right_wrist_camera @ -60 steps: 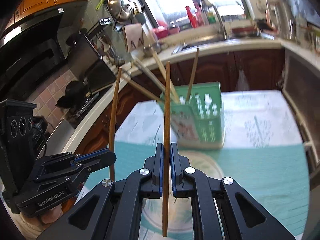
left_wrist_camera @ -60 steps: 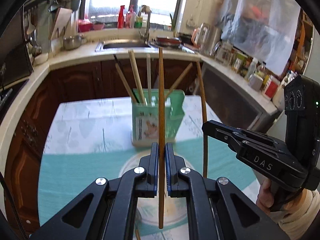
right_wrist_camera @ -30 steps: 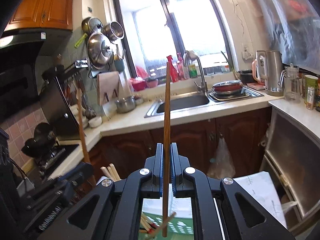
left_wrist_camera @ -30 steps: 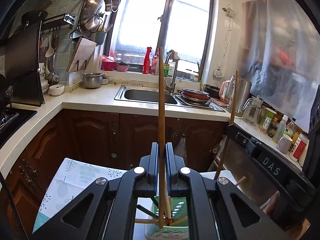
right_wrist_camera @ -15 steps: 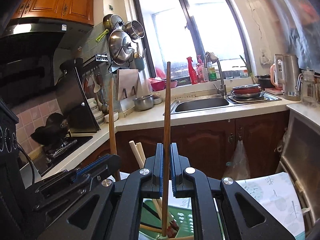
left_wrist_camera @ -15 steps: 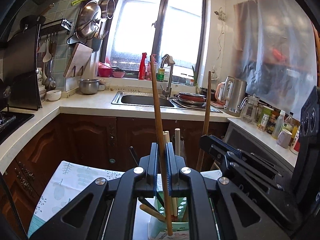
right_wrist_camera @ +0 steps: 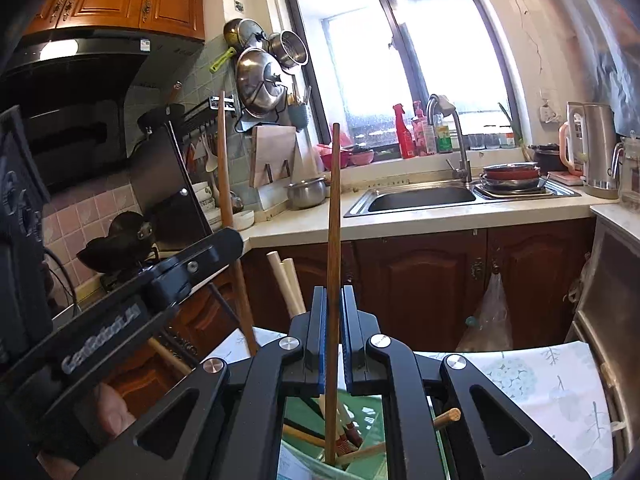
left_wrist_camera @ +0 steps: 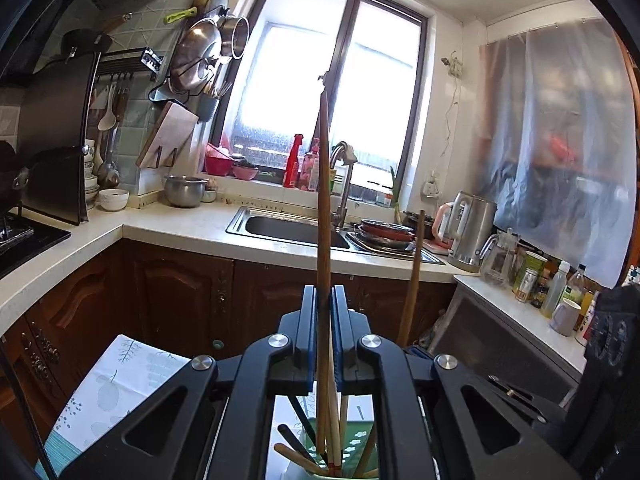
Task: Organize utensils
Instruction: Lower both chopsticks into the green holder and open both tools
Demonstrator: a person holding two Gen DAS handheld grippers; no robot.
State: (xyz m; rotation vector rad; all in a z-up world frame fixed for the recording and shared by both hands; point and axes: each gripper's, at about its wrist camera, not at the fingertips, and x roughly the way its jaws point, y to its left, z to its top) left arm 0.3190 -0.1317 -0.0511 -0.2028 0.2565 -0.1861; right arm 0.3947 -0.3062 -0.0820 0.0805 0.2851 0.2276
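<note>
My left gripper (left_wrist_camera: 324, 340) is shut on a brown wooden chopstick (left_wrist_camera: 323, 208) that stands upright, its lower end down inside the green utensil holder (left_wrist_camera: 356, 440) directly below. My right gripper (right_wrist_camera: 331, 338) stands slightly parted around a second brown chopstick (right_wrist_camera: 333, 216), also upright, with its tip inside the green holder (right_wrist_camera: 372, 412). Several pale and dark chopsticks lean in the holder. Each gripper shows in the other's view, close beside it: the right one (left_wrist_camera: 520, 400) and the left one (right_wrist_camera: 132, 300).
The holder stands on a table with a white and teal leaf-print cloth (right_wrist_camera: 552, 392). Behind are dark wooden cabinets (left_wrist_camera: 180, 296), a white counter with a sink (left_wrist_camera: 296, 230), a kettle (left_wrist_camera: 470, 230) and bottles at right, a stove at left.
Both grippers have lowered a little over the holder and both chopsticks sit deeper in it. The left chopstick has straightened to upright. The right jaws have eased apart slightly.
</note>
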